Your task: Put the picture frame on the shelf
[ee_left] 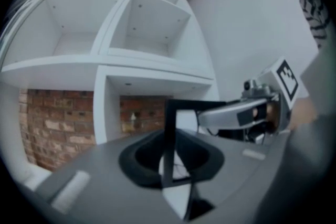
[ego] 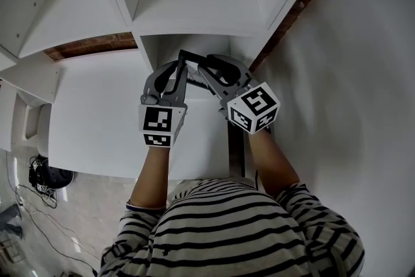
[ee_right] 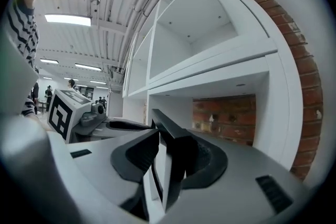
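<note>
The thin black picture frame (ego: 193,56) is hanging unplaced before the white shelf (ego: 194,28) at twelve o'clock, left gripper (ego: 175,69) fingers clamping it, right gripper (ego: 209,67) fingers loose around it.

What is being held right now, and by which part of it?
The frame: left gripper clamps one side edge; right gripper straddles the opposite edge, grip uncertain.
</note>
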